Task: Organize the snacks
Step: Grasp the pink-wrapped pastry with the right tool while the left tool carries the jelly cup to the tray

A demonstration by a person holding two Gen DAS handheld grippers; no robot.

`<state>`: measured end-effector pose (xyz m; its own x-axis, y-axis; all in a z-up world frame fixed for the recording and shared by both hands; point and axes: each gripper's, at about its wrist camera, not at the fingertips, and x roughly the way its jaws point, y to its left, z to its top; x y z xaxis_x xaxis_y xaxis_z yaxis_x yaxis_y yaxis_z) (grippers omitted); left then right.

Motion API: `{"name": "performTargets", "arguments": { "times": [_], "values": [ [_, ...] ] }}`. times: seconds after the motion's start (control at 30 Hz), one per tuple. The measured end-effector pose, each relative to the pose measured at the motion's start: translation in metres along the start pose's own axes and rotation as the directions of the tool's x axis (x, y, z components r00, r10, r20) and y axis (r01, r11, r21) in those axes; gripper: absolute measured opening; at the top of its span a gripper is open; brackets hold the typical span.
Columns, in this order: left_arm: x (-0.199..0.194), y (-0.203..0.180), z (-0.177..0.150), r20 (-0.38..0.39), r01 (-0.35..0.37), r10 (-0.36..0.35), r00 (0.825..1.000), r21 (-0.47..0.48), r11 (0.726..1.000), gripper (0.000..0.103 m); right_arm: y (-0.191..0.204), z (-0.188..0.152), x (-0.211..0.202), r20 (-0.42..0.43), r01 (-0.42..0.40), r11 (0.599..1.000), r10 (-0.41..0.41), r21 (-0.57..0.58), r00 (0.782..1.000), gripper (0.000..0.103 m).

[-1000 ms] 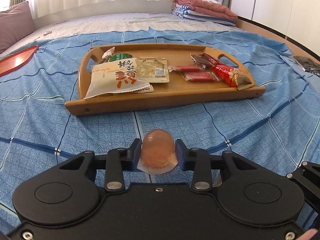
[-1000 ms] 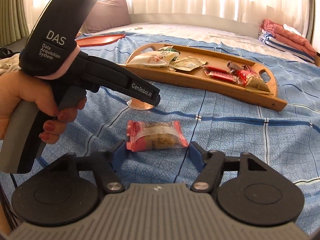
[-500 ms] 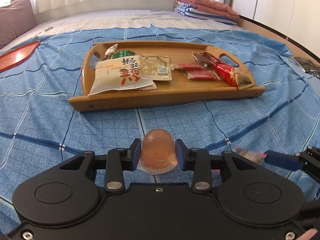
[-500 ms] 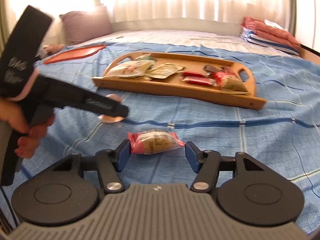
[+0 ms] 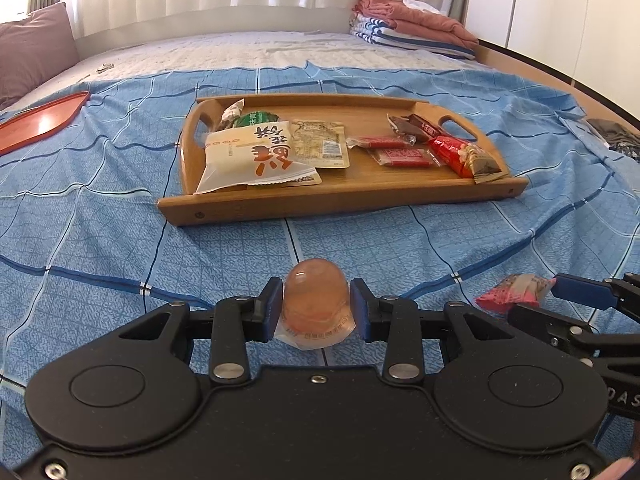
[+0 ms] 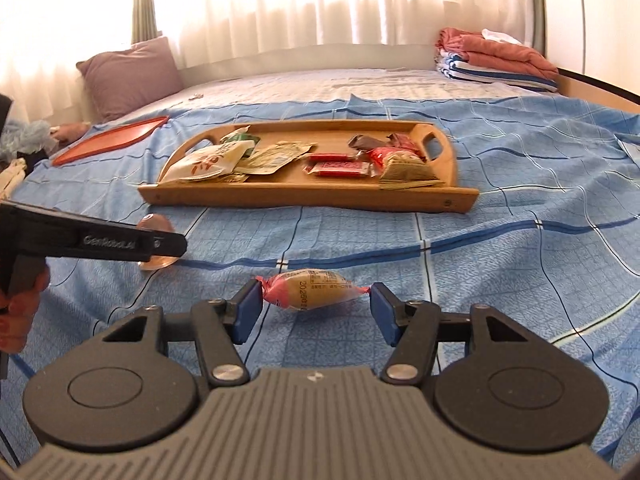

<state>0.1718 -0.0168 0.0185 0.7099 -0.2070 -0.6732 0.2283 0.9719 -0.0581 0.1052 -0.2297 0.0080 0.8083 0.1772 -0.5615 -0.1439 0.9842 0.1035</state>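
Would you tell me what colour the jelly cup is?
The jelly cup is translucent orange-pink, clearest in the left wrist view.

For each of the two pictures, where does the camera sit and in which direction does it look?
Left wrist view: on the left gripper, looking down its fingers across the bed to the wooden tray; it is shut on a jelly cup.
Right wrist view: on the right gripper, same direction; a red-ended snack packet sits between its pads; a hand shows at left.
Shared: tray, cup, packet.
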Motion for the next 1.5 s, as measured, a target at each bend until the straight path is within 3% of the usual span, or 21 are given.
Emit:
{"name": "performTargets", "arguments": {
  "times": [0.73, 1.2, 1.5],
  "values": [
    [-0.022, 0.010, 0.000, 0.044, -0.010, 0.010, 0.999, 0.003, 1.000, 0.035, -0.007, 0.017, 0.003, 0.030, -0.010, 1.000, 0.009, 0.026, 1.000, 0.057],
    [-0.016, 0.013, 0.043, 0.095, -0.037, 0.038, 0.995, -0.008, 0.999, 0.035, 0.011, 0.072, 0.025, 0.075, -0.048, 0.999, 0.049, -0.008, 0.996, 0.050],
    [0.013, 0.023, 0.097, 0.112, -0.053, 0.057, 0.992, -0.037, 0.998, 0.035, 0.008, 0.129, 0.066, 0.060, -0.042, 0.999, 0.042, -0.004, 0.997, 0.050]
  ]
}}
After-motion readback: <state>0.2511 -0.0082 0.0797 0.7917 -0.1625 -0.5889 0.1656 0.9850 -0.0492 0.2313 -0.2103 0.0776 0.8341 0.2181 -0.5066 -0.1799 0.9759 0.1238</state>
